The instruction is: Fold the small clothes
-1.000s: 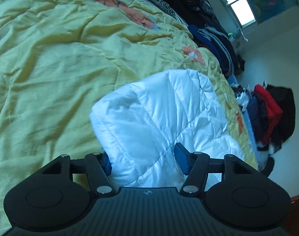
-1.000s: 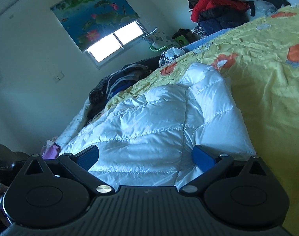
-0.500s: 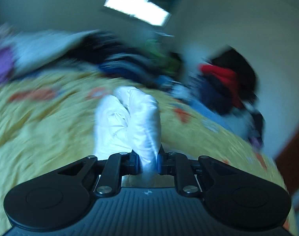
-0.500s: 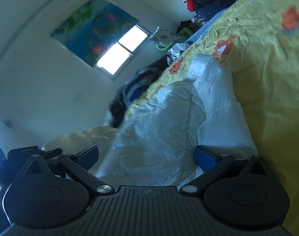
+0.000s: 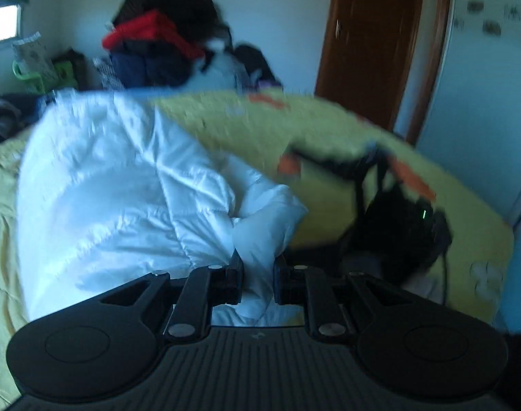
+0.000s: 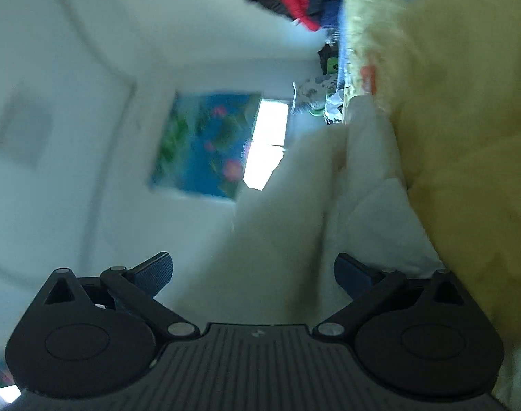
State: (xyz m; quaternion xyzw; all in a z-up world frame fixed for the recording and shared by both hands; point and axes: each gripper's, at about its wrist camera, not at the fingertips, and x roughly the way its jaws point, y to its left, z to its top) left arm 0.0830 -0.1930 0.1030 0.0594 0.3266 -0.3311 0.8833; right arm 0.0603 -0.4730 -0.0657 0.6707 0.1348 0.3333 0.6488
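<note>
Here we see the left gripper (image 5: 257, 270) pinched tight on a bunched fold of the white quilted puffer jacket (image 5: 116, 188), the fabric squeezed between its two black fingers (image 5: 234, 274). The rest of the jacket spreads away to the left over the yellow quilted bedspread (image 5: 329, 130), which has orange patches on it. A dark device with straps and a small green light (image 5: 400, 219) lies on the bedspread just right of the jacket — blurred, so we cannot name it more exactly. Beyond the bed a heap of red and dark clothes (image 5: 157, 44) sits against the wall, and a brown wooden door (image 5: 373, 41) stands to the right.

In the right wrist view the whole room is rolled sideways and blurred. The right gripper (image 6: 253, 272) has its jaws spread wide; the white jacket (image 6: 294, 226) runs up between the blue-padded fingers (image 6: 156, 269), but neither pad presses on it — it holds nothing. The bedspread (image 6: 466, 137) fills the right side, and a window with a flowered blind (image 6: 209, 144) shows on the wall.
</note>
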